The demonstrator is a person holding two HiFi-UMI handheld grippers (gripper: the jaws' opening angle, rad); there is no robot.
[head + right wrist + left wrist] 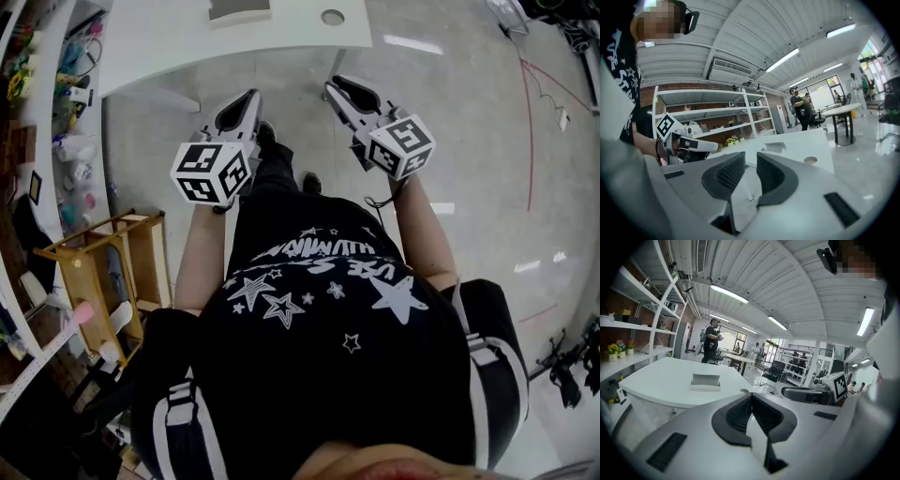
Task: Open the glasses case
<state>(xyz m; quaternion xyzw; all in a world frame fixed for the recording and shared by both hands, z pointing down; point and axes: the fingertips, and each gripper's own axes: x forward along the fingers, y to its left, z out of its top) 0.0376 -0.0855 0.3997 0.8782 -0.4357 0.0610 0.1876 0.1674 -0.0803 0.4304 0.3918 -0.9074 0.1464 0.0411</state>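
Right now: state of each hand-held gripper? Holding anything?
Left hand-held gripper: shut, empty.
Right hand-held gripper: open by a narrow gap, nothing between the jaws.

The glossy grey floor (469, 141) lies open ahead and right, up to the curved white worktop (169, 47), where 1 flat grey glasses case (239, 9) sits; cluttered white shelves (56, 94) and a low wooden rack (94, 272) hem the left.

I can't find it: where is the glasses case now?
The glasses case lies on the white table at the head view's top edge, left of the table's round hole.
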